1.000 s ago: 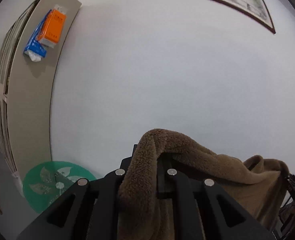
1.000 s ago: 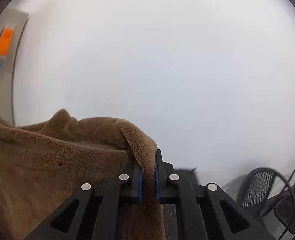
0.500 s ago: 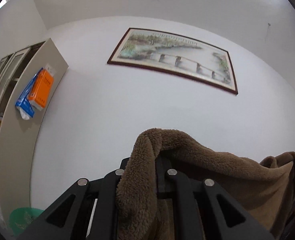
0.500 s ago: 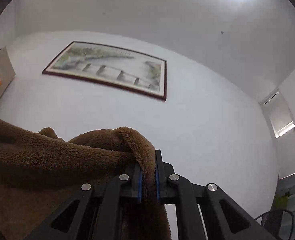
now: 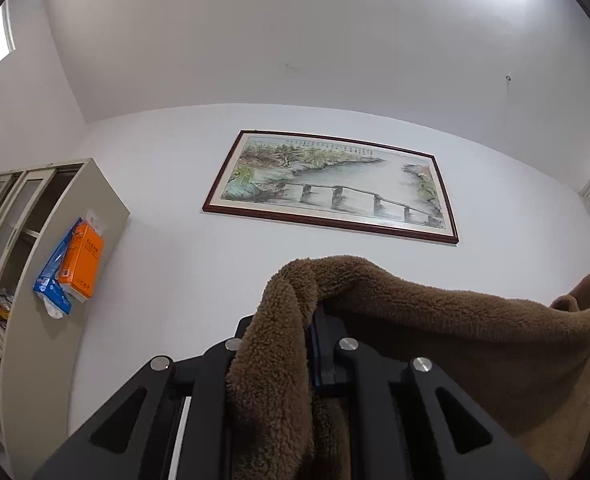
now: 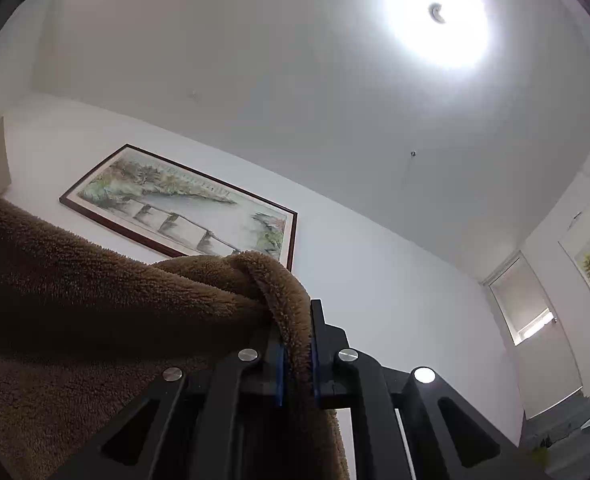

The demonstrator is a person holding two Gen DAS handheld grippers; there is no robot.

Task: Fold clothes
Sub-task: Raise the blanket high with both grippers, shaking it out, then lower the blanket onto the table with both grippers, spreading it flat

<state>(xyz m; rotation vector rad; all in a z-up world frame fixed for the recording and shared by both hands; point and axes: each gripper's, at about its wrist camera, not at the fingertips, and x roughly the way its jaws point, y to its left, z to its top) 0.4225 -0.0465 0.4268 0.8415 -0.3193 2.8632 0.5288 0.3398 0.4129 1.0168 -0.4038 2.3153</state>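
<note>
Glaring ceiling lamp; fisheye-bent edges.

plain brown fleece garment; orange box; black claws.

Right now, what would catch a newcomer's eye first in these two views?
The brown fleece garment, fills the lower part of both views, stretched between the left gripper and right gripper, each clamping an edge. Behind it, a framed bridge painting hangs on the white wall, and a ceiling light glares above.
</note>
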